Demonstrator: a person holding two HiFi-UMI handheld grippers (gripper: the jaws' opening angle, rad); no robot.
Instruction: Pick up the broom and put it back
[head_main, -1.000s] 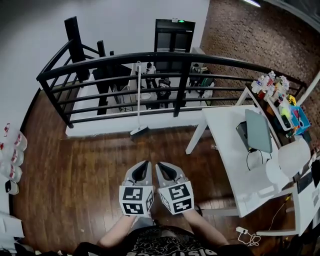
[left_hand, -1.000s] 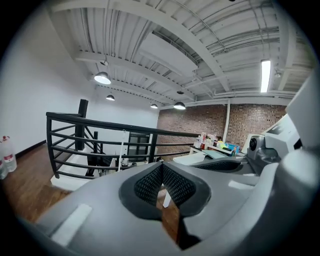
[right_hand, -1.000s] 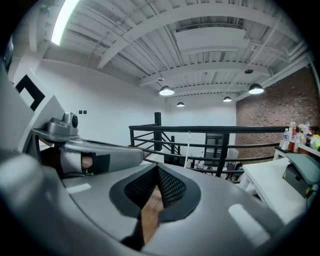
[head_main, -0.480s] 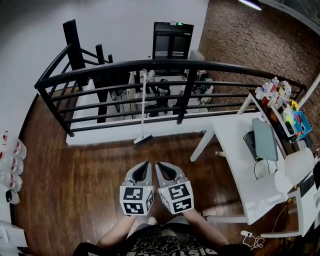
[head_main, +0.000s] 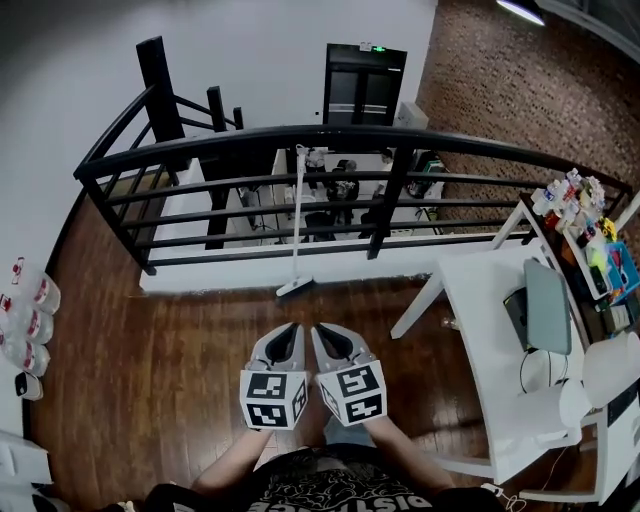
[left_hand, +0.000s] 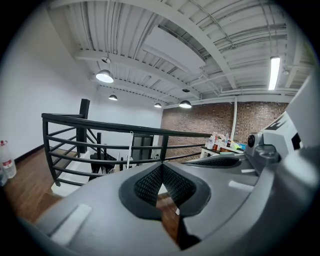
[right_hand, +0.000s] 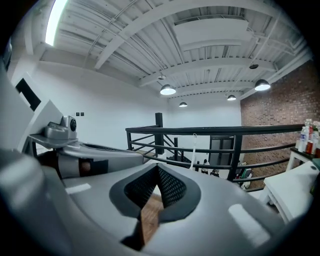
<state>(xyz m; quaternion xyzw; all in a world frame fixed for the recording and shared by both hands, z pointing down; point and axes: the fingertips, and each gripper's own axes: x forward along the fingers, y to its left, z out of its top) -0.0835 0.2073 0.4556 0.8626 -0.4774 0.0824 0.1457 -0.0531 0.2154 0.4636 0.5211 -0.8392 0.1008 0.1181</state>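
Note:
A white broom (head_main: 298, 220) leans upright against the black railing (head_main: 250, 135), its head on the wooden floor at the base. Its thin handle (left_hand: 129, 150) shows against the rails in the left gripper view, and the same handle (right_hand: 193, 150) in the right gripper view. My left gripper (head_main: 292, 327) and right gripper (head_main: 320, 330) are held side by side low in the head view, well short of the broom. Both point toward the railing. Their jaws meet at the tips with nothing between them.
A white table (head_main: 500, 330) with a laptop stands to the right, a cluttered shelf (head_main: 585, 215) beyond it. Bottles (head_main: 30, 310) line the left wall. The railing guards a drop to a lower floor. Brick wall (head_main: 520, 90) at the far right.
The railing and broom have drawn closer and shifted right in the head view as I walk forward. Both grippers keep the same place and pose, still shut.

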